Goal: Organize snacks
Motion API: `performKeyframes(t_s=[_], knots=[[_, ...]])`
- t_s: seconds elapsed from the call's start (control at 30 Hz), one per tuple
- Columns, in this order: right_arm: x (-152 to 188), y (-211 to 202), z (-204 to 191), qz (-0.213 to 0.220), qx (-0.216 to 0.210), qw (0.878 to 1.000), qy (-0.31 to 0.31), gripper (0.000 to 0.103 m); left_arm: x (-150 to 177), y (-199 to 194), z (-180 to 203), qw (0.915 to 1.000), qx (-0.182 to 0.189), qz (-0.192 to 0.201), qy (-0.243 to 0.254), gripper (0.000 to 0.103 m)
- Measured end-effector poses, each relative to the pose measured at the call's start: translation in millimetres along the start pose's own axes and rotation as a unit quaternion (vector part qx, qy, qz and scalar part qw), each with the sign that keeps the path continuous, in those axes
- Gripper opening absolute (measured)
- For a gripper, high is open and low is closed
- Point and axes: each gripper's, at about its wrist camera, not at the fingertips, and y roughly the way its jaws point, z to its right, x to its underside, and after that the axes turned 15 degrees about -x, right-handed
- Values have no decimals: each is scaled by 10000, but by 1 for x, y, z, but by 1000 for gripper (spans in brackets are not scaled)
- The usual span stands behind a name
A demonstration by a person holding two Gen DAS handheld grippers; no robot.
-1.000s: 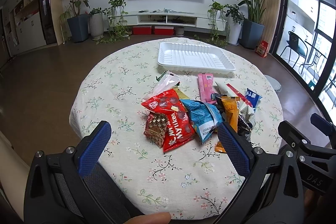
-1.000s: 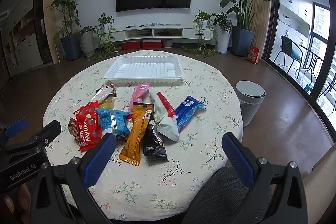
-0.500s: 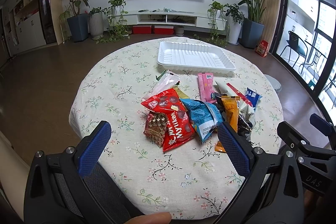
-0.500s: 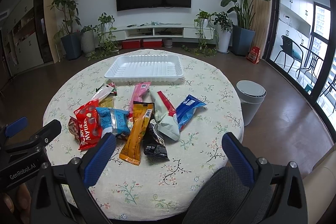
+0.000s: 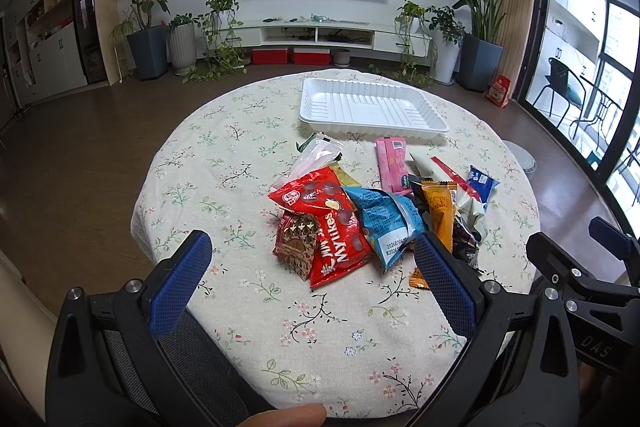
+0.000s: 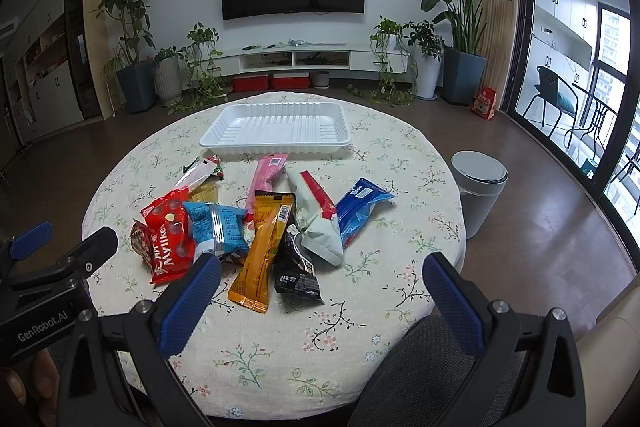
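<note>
both grippers hang at the near edge of the round table (image 6: 400, 155), the left gripper (image 5: 312, 279) and right gripper (image 6: 324, 295) each spread wide and holding nothing; the snack packets (image 6: 256, 223) lie heaped mid-table, red mylikes bag (image 5: 336, 227) leftmost, the white tray (image 6: 276, 127) just beyond them

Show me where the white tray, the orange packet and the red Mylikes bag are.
white tray (image 6: 276, 127): right wrist view, its ribbed floor.
orange packet (image 6: 264, 247): right wrist view, mid-wrapper.
red Mylikes bag (image 5: 332, 231): left wrist view, its printed front.
</note>
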Motion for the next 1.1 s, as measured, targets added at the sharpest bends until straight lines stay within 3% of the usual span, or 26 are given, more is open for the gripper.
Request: performKeyframes(t_s=[1.1], knots=[[1, 1, 1, -49, -12, 10000, 10, 103, 8, 2, 2, 10000, -19, 0, 71, 103]])
